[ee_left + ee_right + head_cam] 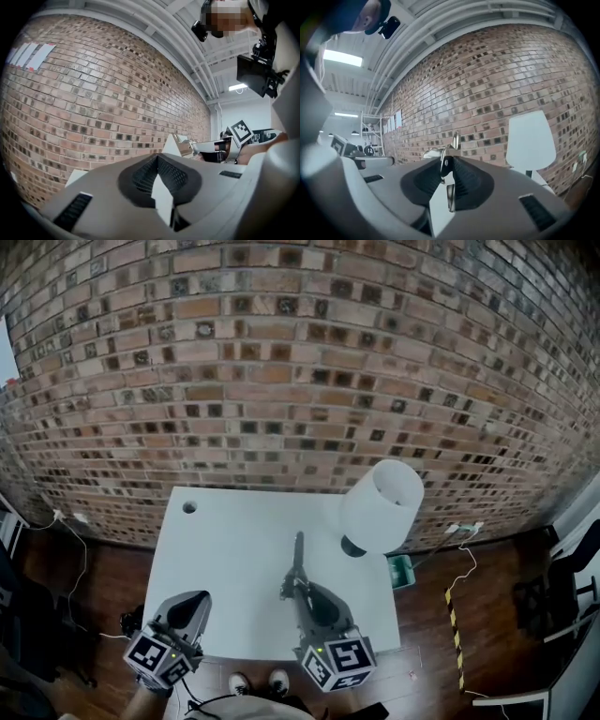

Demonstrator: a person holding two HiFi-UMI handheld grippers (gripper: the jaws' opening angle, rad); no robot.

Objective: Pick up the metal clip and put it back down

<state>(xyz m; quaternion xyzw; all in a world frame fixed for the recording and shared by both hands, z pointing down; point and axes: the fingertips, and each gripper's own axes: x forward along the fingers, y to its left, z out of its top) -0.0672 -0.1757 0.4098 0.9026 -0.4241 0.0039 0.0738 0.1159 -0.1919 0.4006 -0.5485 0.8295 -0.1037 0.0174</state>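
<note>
- Our right tool has its jaws closed partway onto the metal clip, with the pads pressing on it from both sides.
- In the right gripper view the clip stands on edge between the pads of that tool. Its shiny arms stick out past the tips, and a thin metal strip runs back down the gap.
- The clip is up in the air at the front of the right tool, over the white bench and not touching it.
- Ahead of the right tool and off to its right stands a lamp with a white shade, on the far right corner of the bench.
- Our left tool is well to the left of the right one, over the near edge of the bench.
- In the left gripper view its jaws meet at the tips, and we see nothing between them.
- A brick wall rises straight ahead of both tools, beyond the bench.
</note>
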